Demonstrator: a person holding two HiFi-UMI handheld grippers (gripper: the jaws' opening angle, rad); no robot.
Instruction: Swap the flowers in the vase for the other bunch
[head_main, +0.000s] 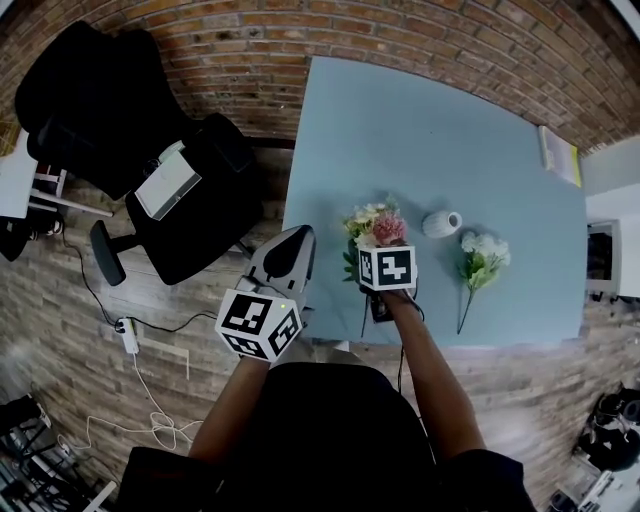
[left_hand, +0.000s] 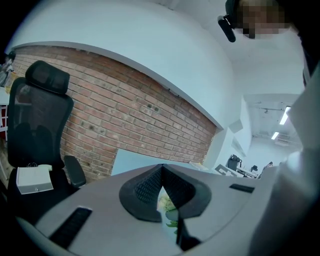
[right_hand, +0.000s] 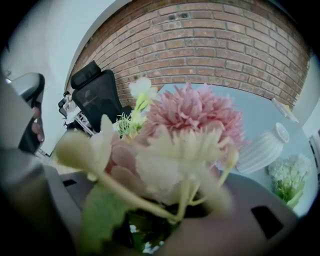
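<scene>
Over blue table (head_main: 450, 130), bouquet (head_main: 377, 228), stems perhaps hidden

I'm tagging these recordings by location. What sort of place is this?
Probably an office or studio workspace: a black office chair stands beside a light blue table by a brick wall, and the left gripper view shows desks under strip lights further off.
</scene>
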